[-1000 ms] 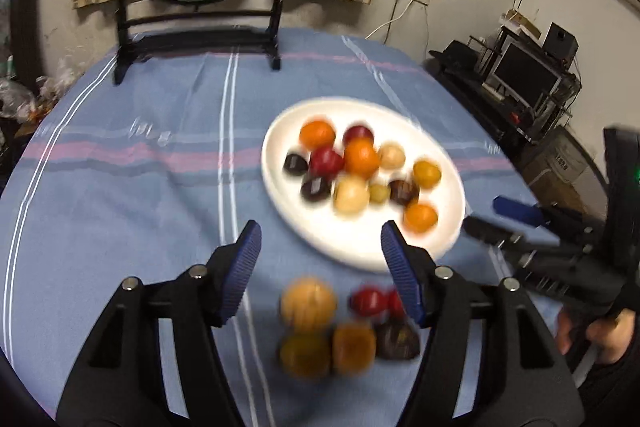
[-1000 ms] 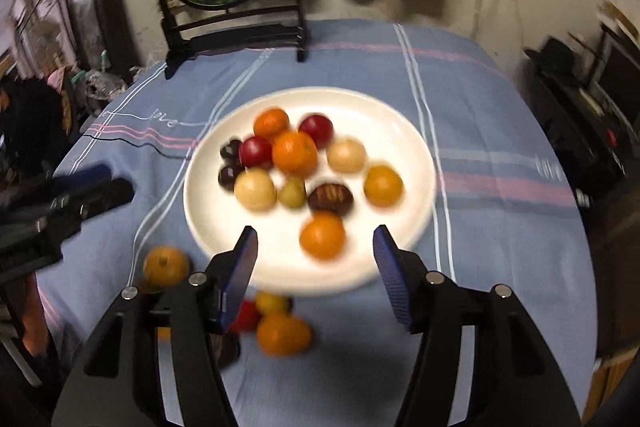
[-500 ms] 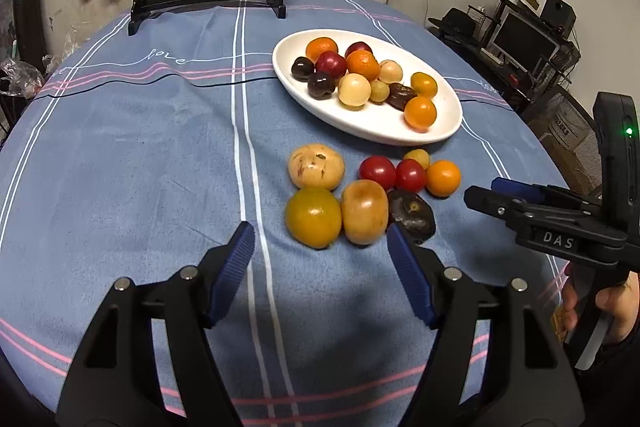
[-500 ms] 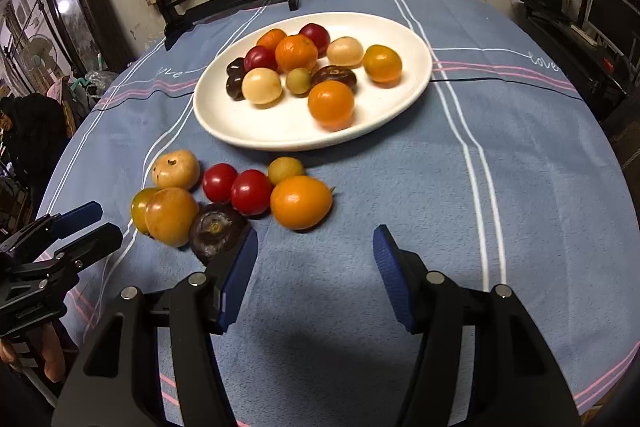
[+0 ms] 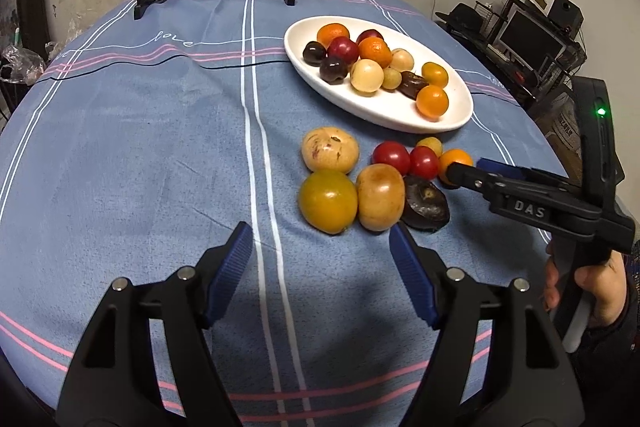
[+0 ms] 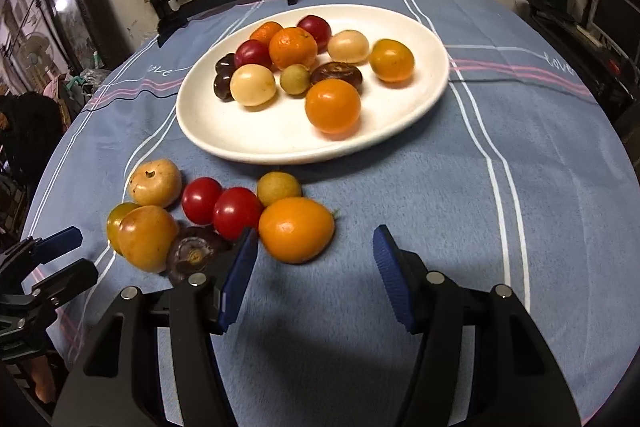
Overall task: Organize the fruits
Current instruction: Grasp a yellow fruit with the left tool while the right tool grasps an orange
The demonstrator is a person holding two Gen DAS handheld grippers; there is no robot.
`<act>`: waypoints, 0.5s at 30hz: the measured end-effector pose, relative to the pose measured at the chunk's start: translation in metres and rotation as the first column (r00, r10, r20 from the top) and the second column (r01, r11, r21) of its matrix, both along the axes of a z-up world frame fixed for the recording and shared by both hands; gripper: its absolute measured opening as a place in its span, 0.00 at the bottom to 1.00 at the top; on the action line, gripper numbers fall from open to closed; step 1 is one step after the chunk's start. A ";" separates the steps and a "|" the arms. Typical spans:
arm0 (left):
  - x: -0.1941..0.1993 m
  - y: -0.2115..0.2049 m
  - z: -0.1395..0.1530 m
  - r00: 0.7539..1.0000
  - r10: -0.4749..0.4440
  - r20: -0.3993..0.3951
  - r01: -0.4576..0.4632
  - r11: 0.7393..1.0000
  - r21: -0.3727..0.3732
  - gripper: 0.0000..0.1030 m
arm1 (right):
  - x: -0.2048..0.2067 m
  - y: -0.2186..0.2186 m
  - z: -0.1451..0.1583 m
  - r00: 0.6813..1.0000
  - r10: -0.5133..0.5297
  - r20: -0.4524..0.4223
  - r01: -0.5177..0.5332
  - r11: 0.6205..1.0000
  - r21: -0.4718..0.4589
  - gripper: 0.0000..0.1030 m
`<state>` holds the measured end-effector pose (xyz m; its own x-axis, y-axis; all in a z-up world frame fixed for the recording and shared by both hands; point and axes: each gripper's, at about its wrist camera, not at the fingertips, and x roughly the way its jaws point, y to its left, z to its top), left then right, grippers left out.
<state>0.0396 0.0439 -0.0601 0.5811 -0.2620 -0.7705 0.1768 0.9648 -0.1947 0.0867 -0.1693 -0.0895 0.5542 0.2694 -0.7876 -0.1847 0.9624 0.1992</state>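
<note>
The landmark is the oval white plate, smooth and glossy, on a soft blue tablecloth crossed by white and pink stripes.

On the cloth just in front of the plate lies a cluster of eight loose fruits. From the left in the right wrist view: a greenish-yellow round fruit, a tan blemished round one behind it, a smooth amber oval, a dark wrinkled brown fruit, two shiny red tomatoes, a small dull yellow ball, and a glossy orange oval fruit farthest right.

On the plate sit eleven fruits: two dark plums at its left edge, two red ones, four orange, two pale cream, one small yellow-green, and a dark brown wrinkled one; some overlap, so the count is approximate.

The left gripper hangs in front of the cluster, its ribbed blue pads apart with nothing between them. The right gripper has its pads apart too, the orange oval fruit just ahead of the gap, not touched.
</note>
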 end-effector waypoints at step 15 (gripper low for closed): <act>0.024 0.000 -0.030 0.997 -0.005 -0.076 0.009 0.998 0.062 0.70 | -0.020 -0.023 0.010 0.999 -0.002 -0.034 0.004 0.997 0.082 0.40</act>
<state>0.0633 0.0444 -0.0897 0.5189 -0.2160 -0.8271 0.1707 0.9742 -0.1473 0.0671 -0.1921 -0.0794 0.5287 0.3320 -0.7812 -0.1737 0.9432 0.2833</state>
